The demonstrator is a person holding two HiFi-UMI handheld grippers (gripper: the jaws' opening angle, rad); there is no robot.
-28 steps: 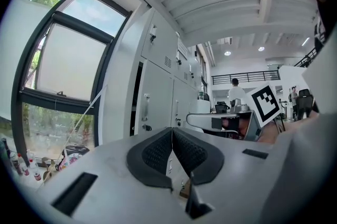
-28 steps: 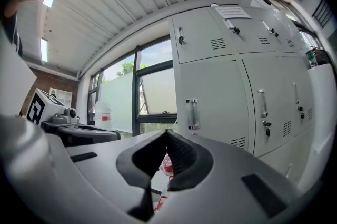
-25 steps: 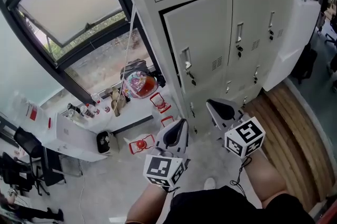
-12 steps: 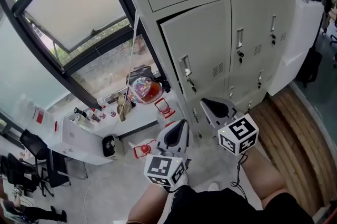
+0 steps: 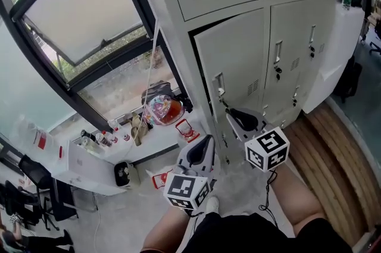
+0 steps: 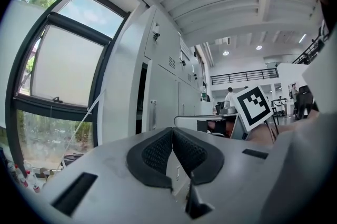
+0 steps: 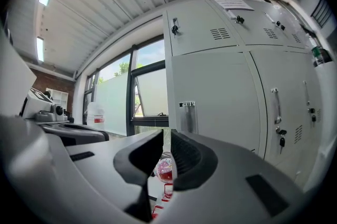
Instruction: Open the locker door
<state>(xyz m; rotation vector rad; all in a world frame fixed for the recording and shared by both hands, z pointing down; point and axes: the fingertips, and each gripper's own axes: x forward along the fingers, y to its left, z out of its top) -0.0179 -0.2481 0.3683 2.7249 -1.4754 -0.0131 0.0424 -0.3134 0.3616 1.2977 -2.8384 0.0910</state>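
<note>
Right gripper (image 5: 233, 113) is nearer the lockers than a second ago; it now sits low against the front of the locker door (image 5: 235, 58), just under its handle (image 5: 219, 84). It is not touching the handle as far as can be told. Its jaws have just been opening: pressed together a second ago, now parted by a narrow slot. Nothing is in the slot; only the far floor and bag show through it.

Left gripper (image 5: 203, 143) has come along too. It is lower and to the left, well short of the door, jaws pressed together and empty.

The door is the left one of the middle row. It stands slightly ajar, with a dark gap along its top and left edge, same as in the earlier frames. Judgement: approach is nearly done and the jaws are readying for the handle; the pull has not begun.

Around:
- A key (image 5: 225, 104) hangs just below the handle, close to the right gripper's line in, and could snag.
- Neighbouring doors to the right are shut, keys in their locks.
- To the left, a low white bench (image 5: 149, 141) under the window carries a red patterned bag (image 5: 162, 110) and small bottles (image 5: 104, 139).
- The door looks hinged on its right, so its swing should miss that clutter.
</note>
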